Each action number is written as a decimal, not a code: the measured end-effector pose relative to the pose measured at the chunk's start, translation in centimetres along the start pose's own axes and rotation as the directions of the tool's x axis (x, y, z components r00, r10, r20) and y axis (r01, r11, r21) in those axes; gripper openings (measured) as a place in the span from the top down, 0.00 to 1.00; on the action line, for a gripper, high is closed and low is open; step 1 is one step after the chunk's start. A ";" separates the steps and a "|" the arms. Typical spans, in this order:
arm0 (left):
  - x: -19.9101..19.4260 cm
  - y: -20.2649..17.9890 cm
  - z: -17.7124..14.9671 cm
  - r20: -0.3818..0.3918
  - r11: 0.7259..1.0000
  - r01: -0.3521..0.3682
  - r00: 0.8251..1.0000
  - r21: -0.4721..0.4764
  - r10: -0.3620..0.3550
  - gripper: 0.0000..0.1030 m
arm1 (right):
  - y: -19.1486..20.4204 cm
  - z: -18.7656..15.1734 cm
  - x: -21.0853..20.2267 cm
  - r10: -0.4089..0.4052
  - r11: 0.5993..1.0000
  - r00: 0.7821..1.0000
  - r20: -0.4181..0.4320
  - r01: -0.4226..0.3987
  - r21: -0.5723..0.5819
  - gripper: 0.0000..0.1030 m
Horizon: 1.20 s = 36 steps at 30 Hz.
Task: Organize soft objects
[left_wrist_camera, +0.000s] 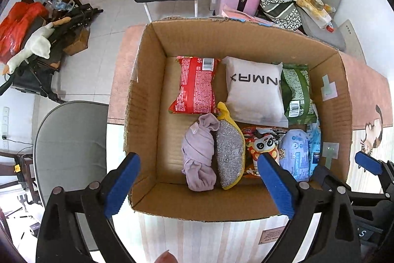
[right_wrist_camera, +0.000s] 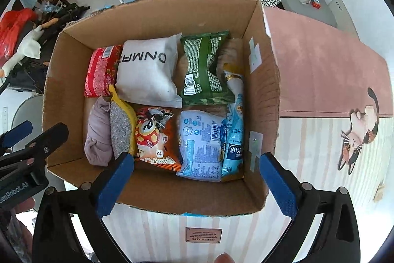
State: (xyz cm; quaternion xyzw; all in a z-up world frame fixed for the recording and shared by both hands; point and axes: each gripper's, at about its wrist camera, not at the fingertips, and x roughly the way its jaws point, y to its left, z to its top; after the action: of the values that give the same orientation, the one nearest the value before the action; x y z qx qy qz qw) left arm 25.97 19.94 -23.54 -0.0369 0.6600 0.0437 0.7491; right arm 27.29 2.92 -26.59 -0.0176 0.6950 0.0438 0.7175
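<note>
2 grippers hover above an open cardboard box that sits on the worktop, which wears a pink cloth with a cat picture. Both the left gripper and the right gripper have their jaws spread wide and released, with nothing between the blue pads.

Inside the box the soft things lie packed flat in 2 rows. At the far side sit a red snack bag, a white pillow pouch with dark lettering, and a green packet. Nearer the grippers lie a rolled lilac cloth, a silver-and-yellow scrubbing sponge touching it, an orange snack bag with a cartoon face, a pale blue packet, and a light blue pouch standing against the right wall (its top part is partly hidden).

In the left wrist view the right gripper shows at the right edge.
</note>
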 end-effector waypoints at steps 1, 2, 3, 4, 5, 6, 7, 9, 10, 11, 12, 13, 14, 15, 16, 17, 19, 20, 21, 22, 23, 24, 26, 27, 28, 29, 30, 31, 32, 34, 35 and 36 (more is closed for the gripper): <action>-0.3 0.0 -0.1 0.005 1.000 0.002 1.000 0.000 -0.002 0.06 | 0.0 -0.1 -0.3 -0.002 1.000 1.000 0.005 0.002 -0.001 0.00; -0.8 -0.1 -0.2 0.013 1.000 -0.001 1.000 -0.004 0.001 0.06 | -0.1 -0.2 -0.7 -0.004 1.000 1.000 0.011 0.004 -0.004 0.00; -1.4 -0.2 -0.4 0.023 1.000 -0.001 1.000 -0.007 0.002 0.06 | -0.2 -0.4 -1.2 -0.005 1.000 1.000 0.020 0.005 -0.005 0.00; -2.0 -0.2 -0.5 0.036 1.000 0.003 0.999 -0.007 -0.003 0.06 | -0.3 -0.6 -1.6 -0.003 1.000 1.000 0.027 0.003 -0.003 0.00; -2.8 -0.4 -0.8 0.051 1.000 0.007 0.999 -0.008 -0.007 0.06 | -0.5 -0.8 -2.2 -0.002 1.000 0.999 0.035 0.002 -0.001 0.00; -3.6 -0.5 -1.1 0.064 1.000 0.009 0.998 -0.009 -0.008 0.06 | -0.8 -1.2 -3.1 0.001 1.000 0.999 0.050 -0.001 0.001 0.00; -4.5 -0.6 -1.4 0.081 1.000 0.011 0.997 -0.006 -0.010 0.06 | -1.0 -1.6 -3.8 0.002 1.000 0.998 0.064 -0.002 0.002 0.00; -6.6 -1.1 -2.3 0.118 1.000 0.007 0.993 0.003 -0.007 0.06 | -1.4 -2.4 -5.6 -0.001 1.000 0.995 0.096 0.001 0.003 0.00; -7.6 -1.2 -2.7 0.135 1.000 0.006 0.991 0.007 -0.007 0.06 | -1.6 -2.8 -6.4 0.003 1.000 0.994 0.109 -0.004 0.003 0.00; -8.8 -1.3 -3.3 0.156 1.000 0.006 0.988 0.007 -0.008 0.06 | -1.9 -3.2 -7.3 0.007 1.000 0.993 0.121 -0.007 0.004 0.00; -10.0 -1.5 -3.9 0.177 1.000 0.012 0.984 0.008 -0.014 0.06 | -2.0 -3.9 -8.5 0.009 1.000 0.990 0.138 -0.009 0.004 0.00; -11.3 -1.6 -4.6 0.194 1.000 0.018 0.981 0.013 -0.020 0.06 | -2.2 -4.4 -9.6 0.012 1.000 0.988 0.155 -0.013 0.003 0.00; -12.2 -1.7 -5.0 0.207 1.000 0.017 0.978 0.015 -0.019 0.06 | -2.3 -4.8 -10.4 0.015 1.000 0.986 0.166 -0.015 0.001 0.00; -13.1 -1.9 -5.6 0.220 1.000 0.015 0.975 0.018 -0.019 0.06 | -2.4 -5.4 -11.5 0.018 1.000 0.983 0.182 -0.019 0.000 0.00; -13.9 -2.0 -6.0 0.231 1.000 0.016 0.973 0.021 -0.021 0.06 | -2.6 -6.1 -12.7 0.023 1.000 0.979 0.201 -0.023 -0.002 0.00; -14.9 -2.1 -6.6 0.245 1.000 0.016 0.969 0.023 -0.021 0.06 | -2.7 -6.6 -13.7 0.025 1.000 0.976 0.216 -0.025 -0.002 0.00; -17.0 -2.4 -7.9 0.271 1.000 0.010 0.962 0.026 -0.017 0.06 | -3.0 -8.0 -16.2 0.031 1.000 0.967 0.254 -0.030 -0.010 0.00; -17.6 -2.5 -8.3 0.281 1.000 0.010 0.960 0.027 -0.017 0.06 | -3.0 -8.6 -17.2 0.034 0.999 0.962 0.270 -0.032 -0.013 0.00; -18.4 -2.6 -8.9 0.291 1.000 0.010 0.957 0.026 -0.017 0.06 | -3.1 -9.5 -18.6 0.035 0.999 0.955 0.294 -0.032 -0.016 0.00; -19.1 -2.6 -9.5 0.298 1.000 0.015 0.954 0.025 -0.021 0.06 | -3.1 -10.2 -19.5 0.037 0.999 0.951 0.307 -0.034 -0.018 0.00; -20.0 -2.7 -10.2 0.308 0.999 0.027 0.951 0.027 -0.034 0.06 | -3.1 -11.0 -20.7 0.036 0.999 0.946 0.322 -0.031 -0.023 0.00; -20.6 -2.8 -10.6 0.313 0.999 0.033 0.949 0.030 -0.041 0.06 | -3.2 -11.7 -21.6 0.038 0.999 0.942 0.333 -0.032 -0.025 0.00; -22.1 -2.9 -11.7 0.328 0.999 0.040 0.943 0.031 -0.048 0.06 | -3.1 -13.1 -23.2 0.038 0.999 0.934 0.356 -0.029 -0.030 0.00; -22.7 -2.9 -12.2 0.335 0.999 0.044 0.941 0.031 -0.052 0.06 | -3.2 -13.6 -23.8 0.036 0.999 0.931 0.363 -0.026 -0.032 0.00; -23.3 -2.9 -12.6 0.342 0.999 0.047 0.938 0.028 -0.053 0.06 | -3.3 -14.4 -24.5 0.035 0.999 0.927 0.373 -0.023 -0.036 0.00; -24.1 -2.8 -13.1 0.354 0.999 0.048 0.934 0.024 -0.054 0.06 | -3.4 -15.1 -25.3 0.034 0.999 0.923 0.384 -0.022 -0.036 0.00; -24.7 -2.8 -13.6 0.362 0.998 0.051 0.930 0.023 -0.056 0.06 | -3.5 -15.8 -26.0 0.033 0.999 0.918 0.395 -0.020 -0.038 0.00; -25.1 -2.8 -13.9 0.367 0.998 0.050 0.929 0.024 -0.055 0.06 | -3.6 -16.2 -26.6 0.030 0.999 0.914 0.405 -0.016 -0.040 0.00; -25.8 -2.9 -14.3 0.372 0.998 0.053 0.926 0.025 -0.059 0.06 | -3.7 -16.9 -27.4 0.025 0.999 0.908 0.419 -0.008 -0.041 0.00; -26.5 -2.9 -14.8 0.376 0.998 0.049 0.925 0.027 -0.056 0.06 | -3.7 -17.9 -28.7 0.019 0.999 0.898 0.439 -0.001 -0.042 0.00; -26.8 -2.9 -15.1 0.377 0.999 0.040 0.925 0.022 -0.045 0.06 | -3.8 -18.4 -29.3 0.019 0.999 0.895 0.446 0.001 -0.044 0.00; -27.2 -2.9 -15.4 0.381 0.999 0.038 0.924 0.021 -0.043 0.06 | -4.0 -18.8 -29.9 0.021 0.999 0.892 0.452 -0.002 -0.043 0.00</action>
State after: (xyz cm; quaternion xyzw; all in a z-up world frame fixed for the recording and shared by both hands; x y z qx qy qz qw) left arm 7.76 14.88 1.50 -0.0363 0.5011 0.0300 0.8641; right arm 7.97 -3.81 2.50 -0.0177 0.5079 0.0655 0.8588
